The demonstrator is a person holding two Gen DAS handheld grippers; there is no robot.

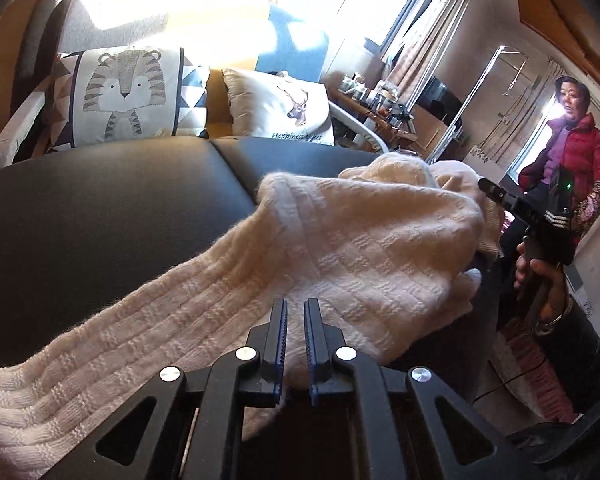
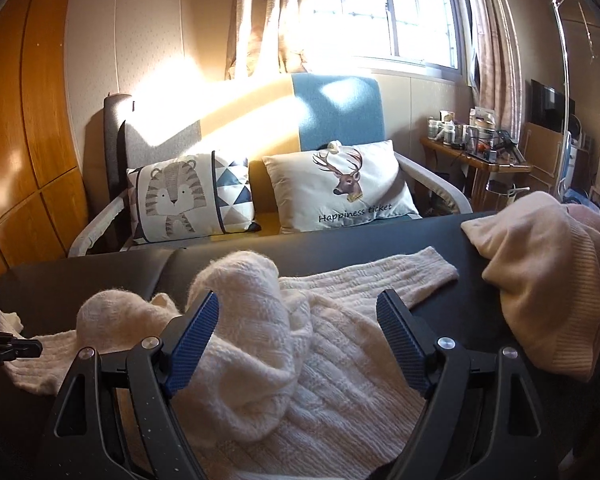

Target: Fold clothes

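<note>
A cream knit sweater (image 1: 340, 248) lies crumpled on the black padded table (image 1: 100, 232). One of its sleeves runs toward the left wrist camera. My left gripper (image 1: 295, 304) sits low on that sleeve, its jaws almost together with a fold of knit pinched between them. In the right wrist view the sweater (image 2: 332, 344) is bunched into a hump, with the other sleeve (image 2: 420, 268) stretched out to the right. My right gripper (image 2: 298, 296) hovers over the hump, wide open and holding nothing. It also shows in the left wrist view as the right gripper (image 1: 488, 190) at the sweater's far edge.
A pinkish-beige garment (image 2: 540, 280) is heaped on the table's right end. Behind the table stands a sofa with a tiger pillow (image 2: 188, 196) and a deer pillow (image 2: 340, 184). A cluttered side table (image 2: 476, 148) is at the back right. A person in a red jacket (image 1: 572, 152) stands nearby.
</note>
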